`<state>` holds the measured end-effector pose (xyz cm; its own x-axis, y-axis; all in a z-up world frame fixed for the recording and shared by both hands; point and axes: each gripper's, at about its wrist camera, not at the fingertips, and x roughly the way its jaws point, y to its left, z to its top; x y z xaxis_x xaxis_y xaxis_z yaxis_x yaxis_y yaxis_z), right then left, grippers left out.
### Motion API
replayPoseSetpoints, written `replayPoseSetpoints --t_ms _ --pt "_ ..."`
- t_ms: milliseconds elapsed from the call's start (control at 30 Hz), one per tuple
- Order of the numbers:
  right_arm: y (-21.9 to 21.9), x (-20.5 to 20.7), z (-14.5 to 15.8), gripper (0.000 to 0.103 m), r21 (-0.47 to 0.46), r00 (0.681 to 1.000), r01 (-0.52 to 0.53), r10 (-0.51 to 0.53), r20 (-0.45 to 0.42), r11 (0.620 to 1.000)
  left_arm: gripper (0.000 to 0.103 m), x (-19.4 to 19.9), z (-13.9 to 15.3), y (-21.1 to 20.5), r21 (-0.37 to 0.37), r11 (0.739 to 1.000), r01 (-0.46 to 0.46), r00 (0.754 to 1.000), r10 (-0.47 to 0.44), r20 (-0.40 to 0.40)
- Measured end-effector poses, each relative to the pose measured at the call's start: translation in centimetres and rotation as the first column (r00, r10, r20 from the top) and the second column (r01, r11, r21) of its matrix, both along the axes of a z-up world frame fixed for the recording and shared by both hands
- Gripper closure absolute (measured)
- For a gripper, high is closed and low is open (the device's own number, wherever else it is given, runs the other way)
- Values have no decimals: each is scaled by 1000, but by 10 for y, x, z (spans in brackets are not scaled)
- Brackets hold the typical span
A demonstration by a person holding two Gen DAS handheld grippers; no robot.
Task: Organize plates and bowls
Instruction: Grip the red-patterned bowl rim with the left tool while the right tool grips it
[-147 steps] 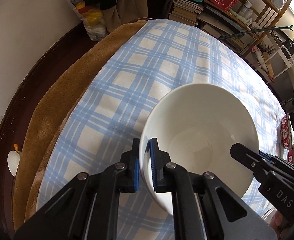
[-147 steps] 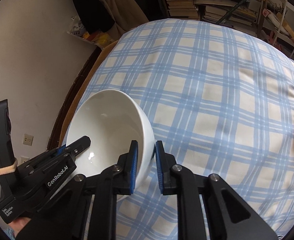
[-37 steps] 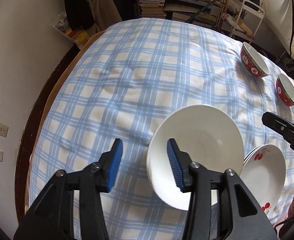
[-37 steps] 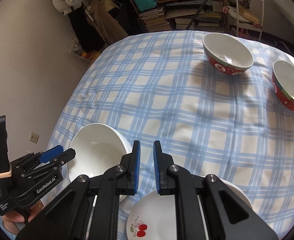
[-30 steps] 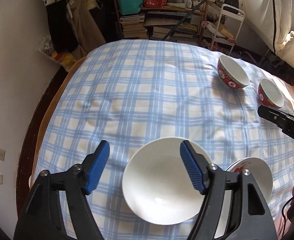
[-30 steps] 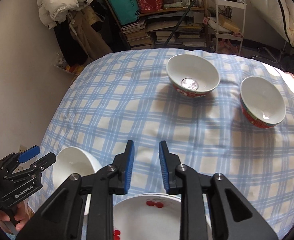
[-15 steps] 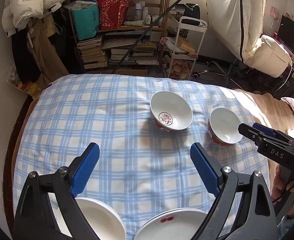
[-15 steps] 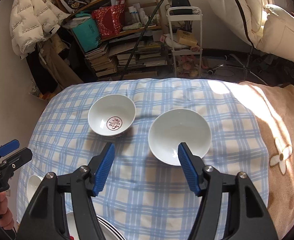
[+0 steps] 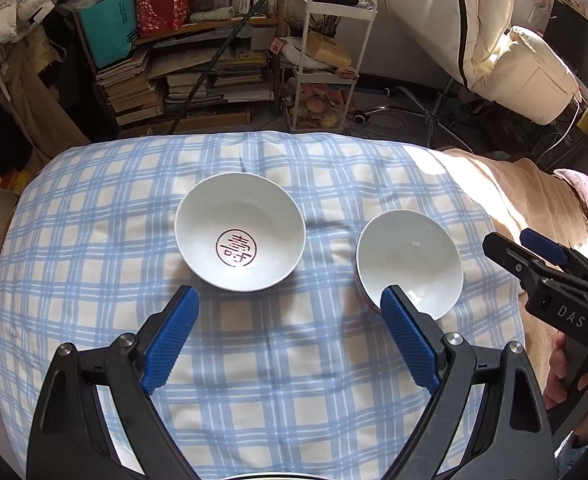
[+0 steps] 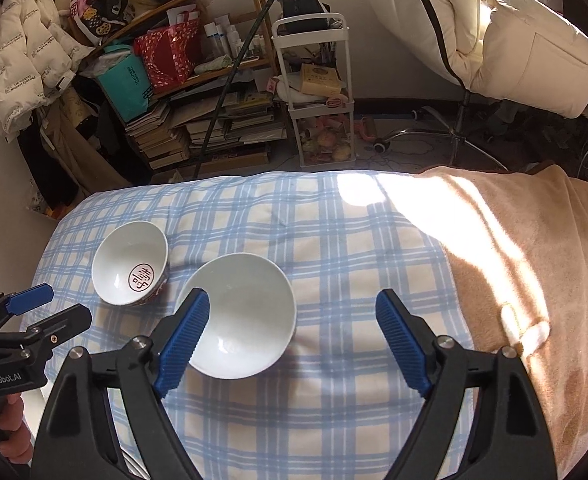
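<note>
Blue plaid cloth (image 9: pixel 254 380) covered the bed, tan blanket (image 10: pixel 541 264) beside it. Behind: cluttered bookshelf (image 9: pixel 182 76), white cart (image 10: pixel 317 92), red bag (image 10: pixel 170 56).

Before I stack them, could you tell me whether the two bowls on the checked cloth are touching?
Apart. The left wrist view shows a strip of checked cloth between the bowl with the red emblem and the plain bowl.

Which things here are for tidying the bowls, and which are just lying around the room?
For the job: bowl with the red symbol, plain white bowl, left gripper, right gripper, both open.

Just lying about: stacked books, white cart, red bag, puffy coat.
</note>
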<state>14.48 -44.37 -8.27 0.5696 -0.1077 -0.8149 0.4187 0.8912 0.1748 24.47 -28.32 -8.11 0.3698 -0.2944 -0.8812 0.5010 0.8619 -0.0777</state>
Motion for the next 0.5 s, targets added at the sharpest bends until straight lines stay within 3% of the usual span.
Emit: replayPoseSetpoints --t_ms 233,500 --pt "-19 3 -29 13 23 999 -1 2 -53 1000 12 13 -26 -20 -59 998 -34 993 27 -119" --pt "-33 9 -51 13 117 997 21 -12 -76 993 13 17 -42 -41 -15 1000 -6 991 4 -131"
